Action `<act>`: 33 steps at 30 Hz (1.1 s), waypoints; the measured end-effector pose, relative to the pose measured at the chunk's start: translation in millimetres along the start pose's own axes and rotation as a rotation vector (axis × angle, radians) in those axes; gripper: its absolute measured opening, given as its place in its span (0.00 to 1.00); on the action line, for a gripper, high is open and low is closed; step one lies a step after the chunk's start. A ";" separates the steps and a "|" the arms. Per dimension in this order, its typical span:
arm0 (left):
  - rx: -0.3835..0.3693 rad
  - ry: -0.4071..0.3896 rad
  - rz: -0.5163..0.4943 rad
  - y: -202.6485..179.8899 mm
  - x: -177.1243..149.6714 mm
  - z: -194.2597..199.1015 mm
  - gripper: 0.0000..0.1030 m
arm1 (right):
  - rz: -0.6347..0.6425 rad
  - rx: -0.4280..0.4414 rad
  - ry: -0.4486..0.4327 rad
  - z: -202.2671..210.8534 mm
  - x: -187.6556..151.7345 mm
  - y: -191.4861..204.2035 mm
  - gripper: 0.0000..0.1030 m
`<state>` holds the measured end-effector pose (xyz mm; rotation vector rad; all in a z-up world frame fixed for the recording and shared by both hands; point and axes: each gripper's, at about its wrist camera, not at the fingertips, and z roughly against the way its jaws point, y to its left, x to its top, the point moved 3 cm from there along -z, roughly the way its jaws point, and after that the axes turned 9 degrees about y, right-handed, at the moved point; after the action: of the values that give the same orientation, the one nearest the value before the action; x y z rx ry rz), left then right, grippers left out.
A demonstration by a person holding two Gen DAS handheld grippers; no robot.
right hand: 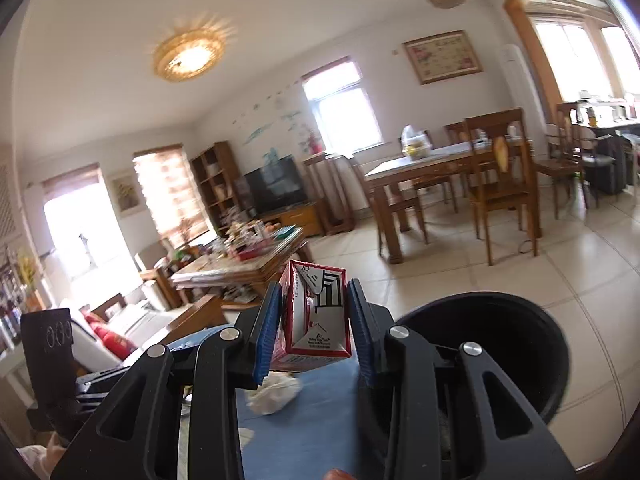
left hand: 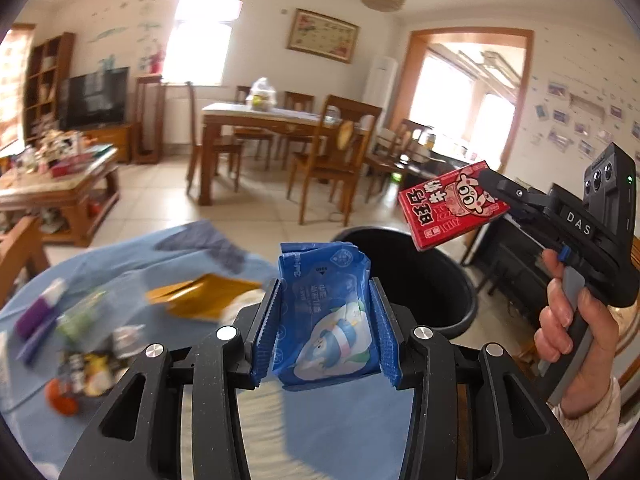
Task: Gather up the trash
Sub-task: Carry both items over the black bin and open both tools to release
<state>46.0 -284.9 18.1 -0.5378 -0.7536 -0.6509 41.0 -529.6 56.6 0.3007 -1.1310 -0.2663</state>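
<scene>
left gripper (left hand: 326,320) fingers clamp a blue packet (left hand: 326,316); right gripper (right hand: 314,320) fingers clamp a red carton (right hand: 316,316) beside the black bin (right hand: 500,344).

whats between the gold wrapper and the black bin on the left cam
In the left wrist view, the blue packet held in the left tongs sits between the gold wrapper and the black bin.

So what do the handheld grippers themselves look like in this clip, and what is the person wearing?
Both are matte black plastic with silver pivot bolts and ribbed blue pads on the fingers. The right gripper, seen from the left wrist camera, has a pistol-style handle with a grey trigger, a small blue tab, white "DAS" lettering, a lens cluster and a green light. The hand on it shows a cream sleeve.
</scene>
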 end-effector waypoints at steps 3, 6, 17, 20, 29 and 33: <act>-0.025 0.007 -0.042 -20.3 7.2 -22.7 0.42 | -0.033 -0.035 -0.021 6.8 0.6 -22.9 0.32; -0.060 0.021 -0.057 -32.3 12.1 -46.8 0.42 | -0.059 -0.073 -0.037 11.2 0.7 -44.3 0.32; -0.166 0.100 -0.027 -59.5 32.0 -137.8 0.42 | -0.139 -0.189 -0.057 13.6 -7.1 -101.8 0.32; -0.173 0.111 -0.034 -64.2 35.1 -157.8 0.42 | -0.159 -0.203 -0.058 16.2 -13.8 -111.7 0.32; -0.167 0.144 -0.060 -76.8 34.8 -197.4 0.42 | -0.193 -0.223 -0.036 10.2 -28.6 -127.9 0.32; -0.158 0.149 -0.073 -83.4 36.6 -205.7 0.42 | -0.202 -0.224 -0.027 8.8 -33.2 -127.3 0.33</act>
<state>99.4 -487.8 -63.1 -0.6014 -0.5868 -0.8140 12.5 -636.8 -14.6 0.2132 -1.0868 -0.5728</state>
